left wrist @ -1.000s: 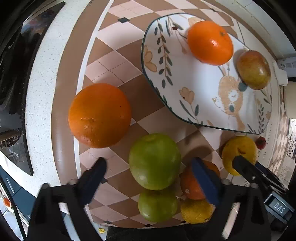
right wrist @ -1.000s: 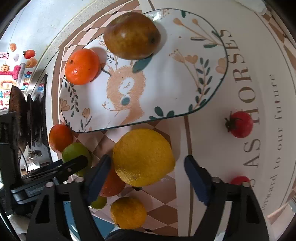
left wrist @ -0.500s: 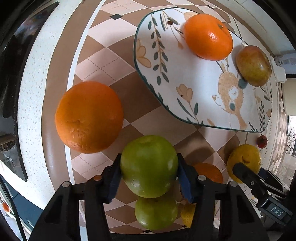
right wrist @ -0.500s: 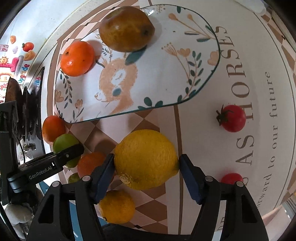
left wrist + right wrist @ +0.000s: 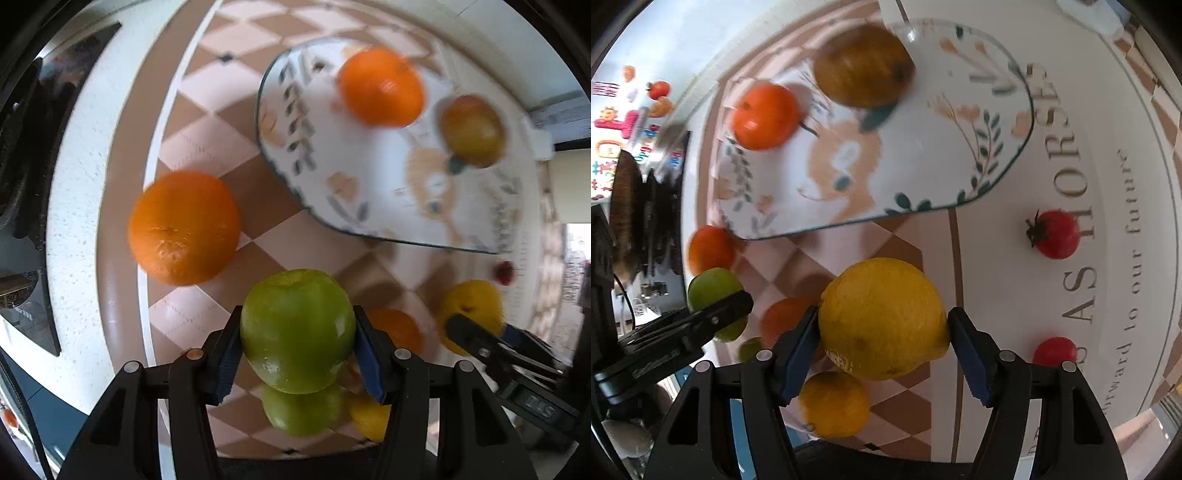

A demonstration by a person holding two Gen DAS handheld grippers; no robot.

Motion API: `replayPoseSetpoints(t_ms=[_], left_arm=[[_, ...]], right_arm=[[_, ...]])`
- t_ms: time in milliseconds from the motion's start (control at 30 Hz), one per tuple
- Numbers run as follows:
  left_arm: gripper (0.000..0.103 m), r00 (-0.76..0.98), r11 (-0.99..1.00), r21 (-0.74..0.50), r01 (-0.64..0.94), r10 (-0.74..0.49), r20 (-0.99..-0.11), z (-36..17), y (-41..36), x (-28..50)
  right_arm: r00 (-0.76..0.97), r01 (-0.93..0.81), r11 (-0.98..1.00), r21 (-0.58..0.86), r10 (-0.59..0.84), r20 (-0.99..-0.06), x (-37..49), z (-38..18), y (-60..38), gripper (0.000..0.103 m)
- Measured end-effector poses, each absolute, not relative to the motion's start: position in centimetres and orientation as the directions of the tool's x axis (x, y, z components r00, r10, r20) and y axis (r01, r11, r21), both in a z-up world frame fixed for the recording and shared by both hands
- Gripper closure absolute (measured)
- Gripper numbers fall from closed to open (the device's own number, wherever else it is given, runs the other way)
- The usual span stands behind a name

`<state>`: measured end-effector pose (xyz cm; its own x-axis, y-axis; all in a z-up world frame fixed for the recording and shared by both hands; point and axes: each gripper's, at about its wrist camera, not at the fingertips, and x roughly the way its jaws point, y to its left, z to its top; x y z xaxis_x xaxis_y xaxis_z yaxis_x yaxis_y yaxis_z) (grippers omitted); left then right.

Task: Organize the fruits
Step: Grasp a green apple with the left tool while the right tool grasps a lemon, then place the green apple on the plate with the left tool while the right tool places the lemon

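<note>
The left gripper (image 5: 298, 350) was found pinched on a green apple (image 5: 297, 329), both blue pads pressed against its sides. The right gripper (image 5: 882, 343) was found clamped in like manner on a large lemon (image 5: 882, 317). Whether either fruit had cleared the tablecloth (image 5: 1108, 110) could not be settled from the views, which were blurred.

On the decorated tray (image 5: 923, 173) two fruits were already placed: a tangerine (image 5: 764, 116) and a brownish pear-like fruit (image 5: 864, 64), near each other at one end. The task was therefore judged to be at an early-to-middle stage, with two pieces delivered and two in hand.

Left off the tray were noted: a large orange (image 5: 184, 227) beside the held apple, a second green apple (image 5: 303, 413) beneath it, a smaller orange (image 5: 397, 326), a small lemon (image 5: 834, 402), and two cherry tomatoes (image 5: 1054, 234) lying well apart from the cluster on the printed part of the cloth.

Lettering on the cloth was read in part as "HORSES", "AS" and "forward to our future". Marking on the opposite gripper's body was too blurred to be read.
</note>
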<state>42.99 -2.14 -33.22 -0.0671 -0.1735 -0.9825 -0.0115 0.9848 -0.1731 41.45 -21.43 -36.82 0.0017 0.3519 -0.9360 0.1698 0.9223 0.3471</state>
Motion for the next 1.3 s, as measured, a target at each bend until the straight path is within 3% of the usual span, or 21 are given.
replayPoseSetpoints(t_ms=[267,633,1033,1100,1167,1300], left_arm=[[0.051,0.052,0.977,-0.209,0.044,-0.211,-0.976,-26.9,-3.9,46.1],[0.051,-0.08,0.983,-0.183,0.016,-0.181,-0.98,-33.3,-6.0,51.8],[0.05,-0.156,0.97,-0.24,-0.035,-0.242,-0.958,-35.2,-7.0,52.5],[0.042,-0.162,0.965,-0.258,-0.051,-0.263,-0.951,-34.8,-6.6,52.4],[0.032,-0.155,0.962,-0.269,-0.05,-0.274,-0.949,-34.2,-6.3,52.4],[0.031,-0.134,0.963,-0.267,-0.039,-0.27,-0.953,-32.7,-5.5,52.0]], right_arm=[[0.123,0.089,0.958,0.273,0.261,-0.957,44.9,-32.6,-21.7,0.032],[0.099,0.04,0.991,0.13,0.125,-0.987,49.7,-35.7,-23.0,0.032],[0.073,0.011,0.991,0.13,0.129,-0.989,51.1,-36.7,-23.8,0.031],[0.066,0.022,0.988,0.15,0.148,-0.987,51.0,-36.5,-23.9,0.029],[0.069,0.036,0.986,0.162,0.16,-0.985,51.0,-36.1,-24.2,0.02],[0.071,0.054,0.983,0.178,0.174,-0.982,50.8,-35.1,-24.6,0.017]])
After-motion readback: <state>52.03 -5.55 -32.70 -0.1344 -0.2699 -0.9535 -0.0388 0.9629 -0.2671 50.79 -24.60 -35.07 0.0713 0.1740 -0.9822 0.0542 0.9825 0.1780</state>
